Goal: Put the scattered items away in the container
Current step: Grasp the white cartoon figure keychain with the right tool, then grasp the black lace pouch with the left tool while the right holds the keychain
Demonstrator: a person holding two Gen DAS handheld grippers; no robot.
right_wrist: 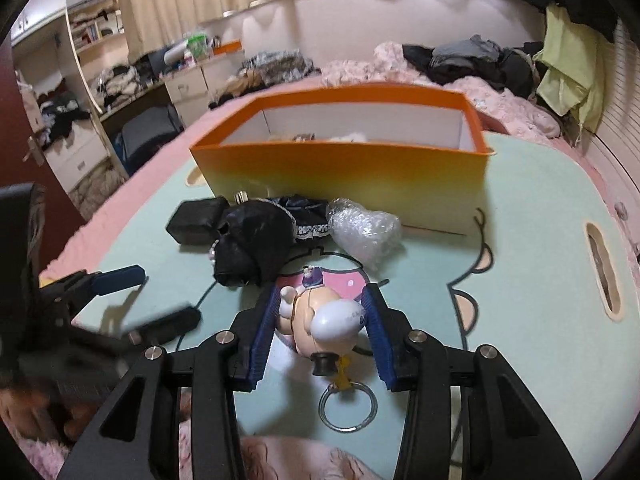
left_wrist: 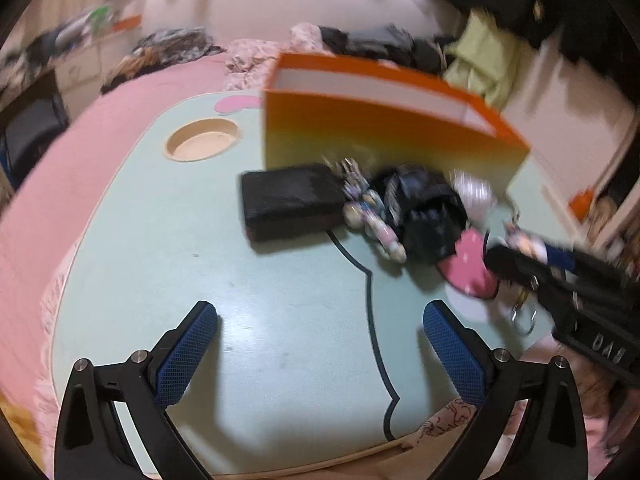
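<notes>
Your small doll keychain (right_wrist: 320, 316) lies on the pale green desk (right_wrist: 520, 320) at the near edge, head toward you, its metal ring (right_wrist: 348, 408) trailing nearer still. The right hand-held gripper (right_wrist: 320, 304) has it between its blue pads, which sit narrowed against both sides of the figure, so you have hold of it.

Just beyond it lie a crumpled black cloth (right_wrist: 252, 240) with lace trim, a black pouch (right_wrist: 196, 218) to its left and a bubble-wrapped lump (right_wrist: 364, 232) to its right. Behind these, touching or nearly touching them, stands the orange box (right_wrist: 340, 168), open at the top, with a few blurred things inside.

Your left hand-held gripper (left_wrist: 320, 320) hangs over a bare stretch of desk on the near left, its jaws wide apart with nothing between them.

The desk rests on a bed with a pink cover (left_wrist: 60, 200). It has a round cup recess (left_wrist: 202, 144) at the far left and a slot handle (right_wrist: 604, 276) on the right. Heaped clothes (right_wrist: 472, 60) lie at the far end, cluttered shelves (right_wrist: 92, 40) stand on the left, and curtains hang behind.
</notes>
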